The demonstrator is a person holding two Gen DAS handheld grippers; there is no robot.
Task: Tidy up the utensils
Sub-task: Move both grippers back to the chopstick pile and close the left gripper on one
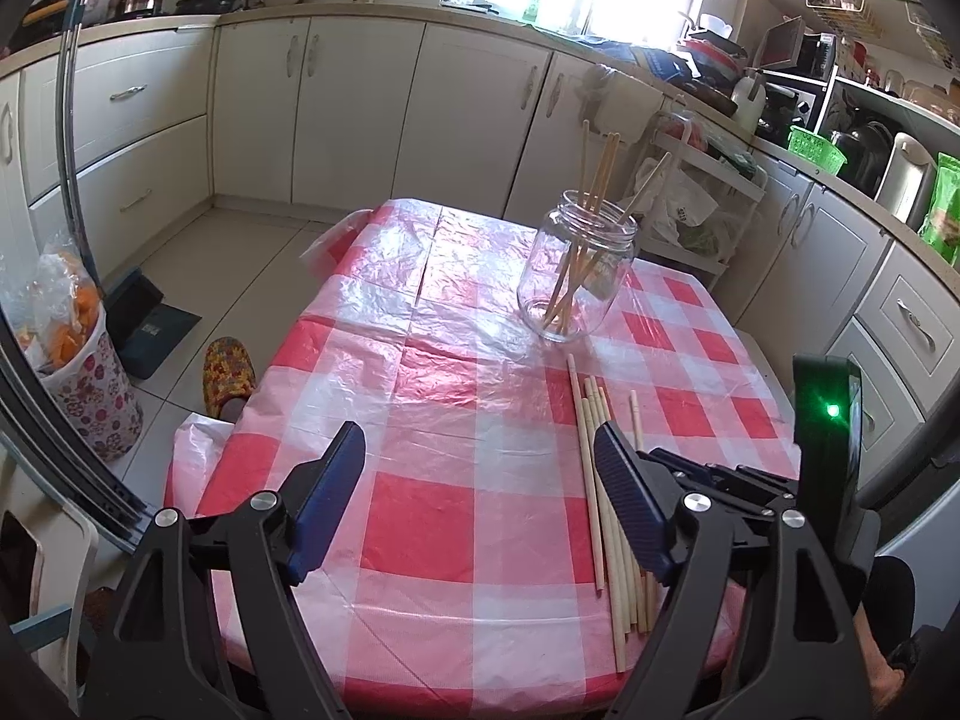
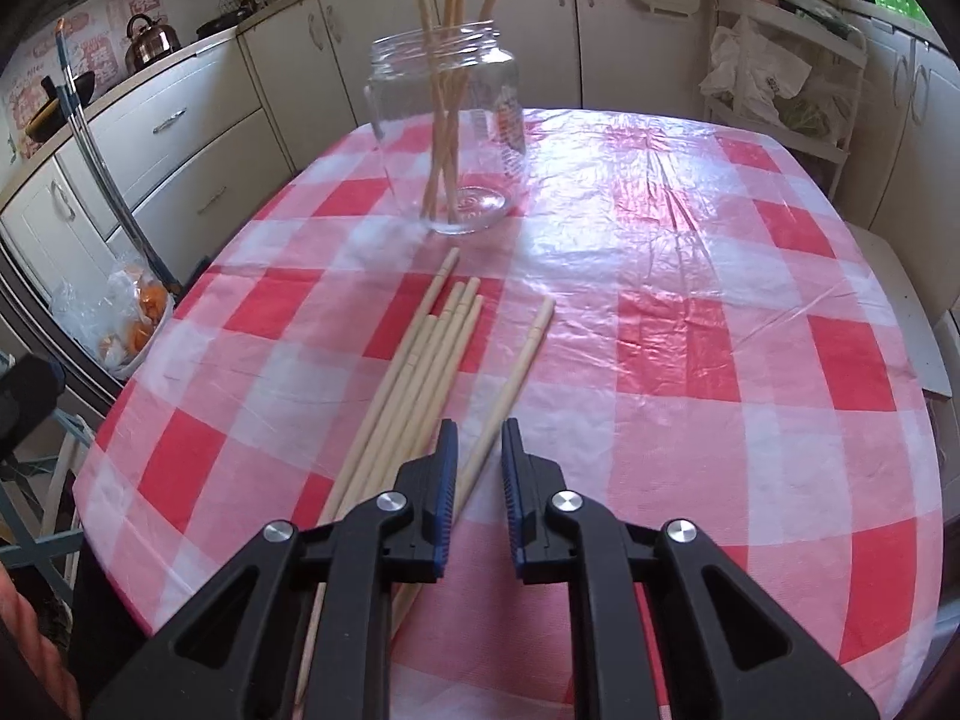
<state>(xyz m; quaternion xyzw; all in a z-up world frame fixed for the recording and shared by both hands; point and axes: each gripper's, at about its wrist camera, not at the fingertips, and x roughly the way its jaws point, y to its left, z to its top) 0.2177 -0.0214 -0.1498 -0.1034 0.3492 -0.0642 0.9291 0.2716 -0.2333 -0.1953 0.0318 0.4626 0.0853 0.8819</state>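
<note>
A clear glass jar (image 1: 576,276) (image 2: 447,120) stands on the red-and-white checked tablecloth (image 1: 420,510) (image 2: 720,360) with several wooden chopsticks (image 1: 600,168) (image 2: 450,30) upright in it. A loose bundle of chopsticks (image 1: 591,450) (image 2: 414,372) lies flat in front of the jar. One single chopstick (image 2: 522,360) lies a little to the bundle's right. My right gripper (image 2: 480,450) is low over it, jaws narrow, the chopstick running between the pads with a gap still showing. My left gripper (image 1: 478,429) is wide open and empty, its right finger (image 1: 624,480) over the bundle.
White kitchen cabinets (image 1: 360,108) ring the table. A wire trolley with bags (image 2: 780,84) stands beyond the far right corner. On the floor at left are a flowered bin (image 1: 90,384) and a slipper (image 1: 228,372). A black housing with a green light (image 1: 831,420) is at the left view's right.
</note>
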